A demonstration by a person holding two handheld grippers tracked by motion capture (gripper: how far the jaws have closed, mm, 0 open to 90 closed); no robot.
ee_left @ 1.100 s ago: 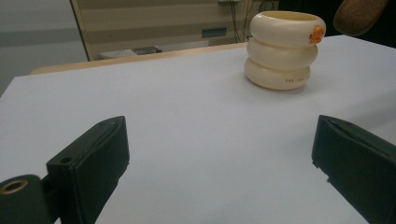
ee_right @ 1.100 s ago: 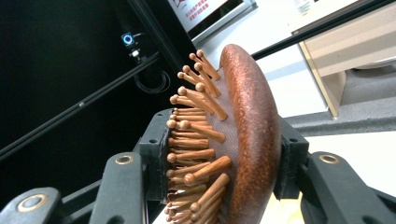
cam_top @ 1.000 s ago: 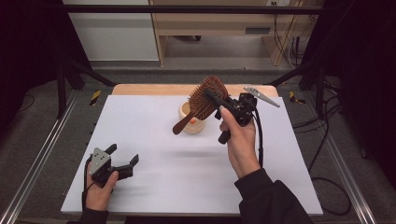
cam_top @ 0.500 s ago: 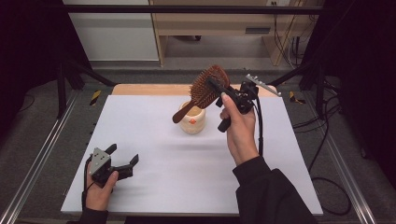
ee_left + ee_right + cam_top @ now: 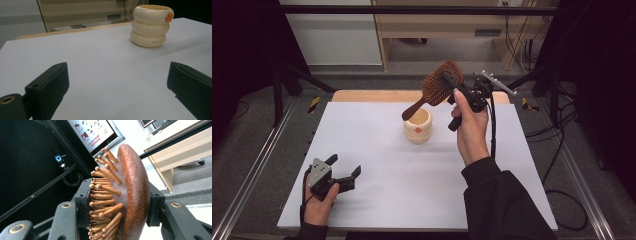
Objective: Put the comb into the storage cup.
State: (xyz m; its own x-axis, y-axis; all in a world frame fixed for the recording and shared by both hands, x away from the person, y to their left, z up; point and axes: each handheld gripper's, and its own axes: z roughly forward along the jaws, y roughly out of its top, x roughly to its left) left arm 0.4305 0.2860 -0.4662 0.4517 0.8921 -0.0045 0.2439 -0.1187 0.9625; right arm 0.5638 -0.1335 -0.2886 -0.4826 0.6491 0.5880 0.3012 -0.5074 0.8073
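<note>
Brush held over the cup

The brown wooden paddle hairbrush [image 5: 441,83] is clamped by its head in the right gripper [image 5: 451,86], handle slanting down toward the cream ribbed cup [image 5: 418,125] near the desk's far edge; the left gripper [image 5: 343,172], jaws apart, rests by the near-left corner.

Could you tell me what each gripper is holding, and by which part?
Right gripper clamps the hairbrush by its head; left gripper holds nothing.
</note>
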